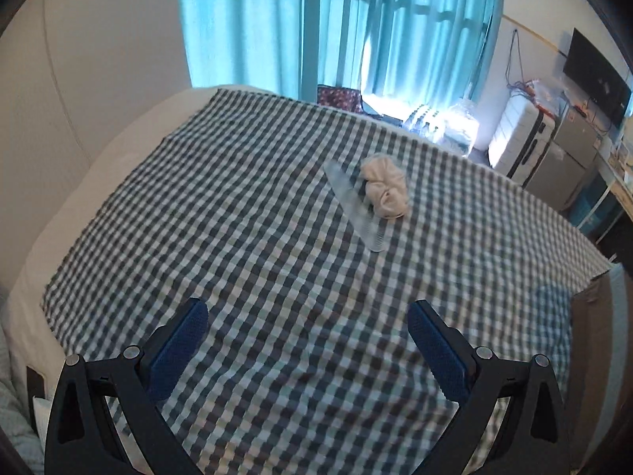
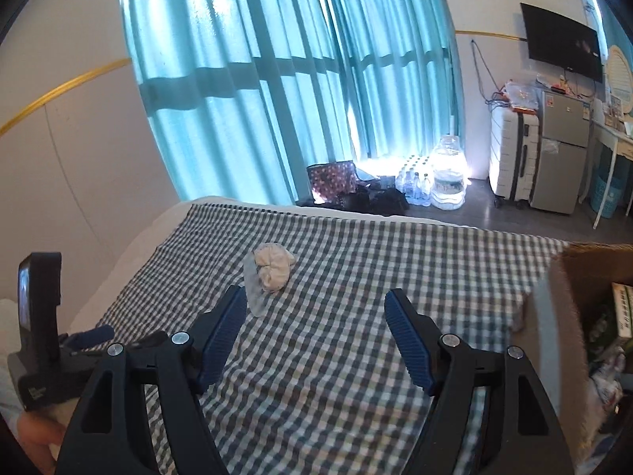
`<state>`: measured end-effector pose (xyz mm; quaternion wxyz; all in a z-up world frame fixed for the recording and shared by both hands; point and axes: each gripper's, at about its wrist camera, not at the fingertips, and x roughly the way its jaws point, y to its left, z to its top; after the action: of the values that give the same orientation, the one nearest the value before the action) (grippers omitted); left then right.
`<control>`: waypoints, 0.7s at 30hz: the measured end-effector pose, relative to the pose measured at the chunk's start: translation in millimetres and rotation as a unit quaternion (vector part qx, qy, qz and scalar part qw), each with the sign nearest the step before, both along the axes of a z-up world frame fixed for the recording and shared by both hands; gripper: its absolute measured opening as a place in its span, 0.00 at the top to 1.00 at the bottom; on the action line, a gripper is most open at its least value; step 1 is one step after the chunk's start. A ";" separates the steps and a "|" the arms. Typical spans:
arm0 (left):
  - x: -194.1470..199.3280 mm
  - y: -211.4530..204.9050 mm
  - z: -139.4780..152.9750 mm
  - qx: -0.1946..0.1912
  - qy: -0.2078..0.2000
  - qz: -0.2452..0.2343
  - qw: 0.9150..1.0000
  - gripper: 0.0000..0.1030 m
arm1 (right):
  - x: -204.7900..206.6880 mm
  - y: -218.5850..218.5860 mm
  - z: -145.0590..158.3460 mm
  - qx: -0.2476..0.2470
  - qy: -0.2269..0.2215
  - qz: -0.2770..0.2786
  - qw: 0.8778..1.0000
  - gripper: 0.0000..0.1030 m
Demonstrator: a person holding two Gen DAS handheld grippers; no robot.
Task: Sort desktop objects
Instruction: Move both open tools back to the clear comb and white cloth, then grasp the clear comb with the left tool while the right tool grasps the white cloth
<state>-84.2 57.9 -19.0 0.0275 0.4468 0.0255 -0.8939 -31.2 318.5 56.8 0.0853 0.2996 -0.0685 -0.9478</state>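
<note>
A crumpled beige cloth (image 1: 384, 185) lies on the checked bedspread (image 1: 257, 217), touching a clear plastic comb (image 1: 356, 206) on its left. Both also show in the right wrist view, the cloth (image 2: 273, 265) and the comb (image 2: 253, 287). My left gripper (image 1: 308, 316) is open and empty, well short of them. My right gripper (image 2: 314, 304) is open and empty above the spread, with the comb just beyond its left finger. The left gripper's body (image 2: 39, 328) shows at the right wrist view's left edge.
A cardboard box (image 2: 573, 308) with packets inside stands at the bed's right edge. Beyond the bed are teal curtains (image 2: 277, 79), water bottles (image 2: 447, 182), a white suitcase (image 2: 510, 154), a small fridge (image 2: 561, 150) and a bag (image 2: 332, 178) on the floor.
</note>
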 end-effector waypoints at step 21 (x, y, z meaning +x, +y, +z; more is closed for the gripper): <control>-128.9 20.7 -103.6 0.026 -0.009 0.002 1.000 0.00 | -171.1 -53.1 -111.4 0.024 -0.057 0.079 0.995 0.39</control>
<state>-213.0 78.6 -122.6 0.0181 0.4550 0.0499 -0.8889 -202.4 265.4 -54.6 0.1490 0.3599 -0.0268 -0.9206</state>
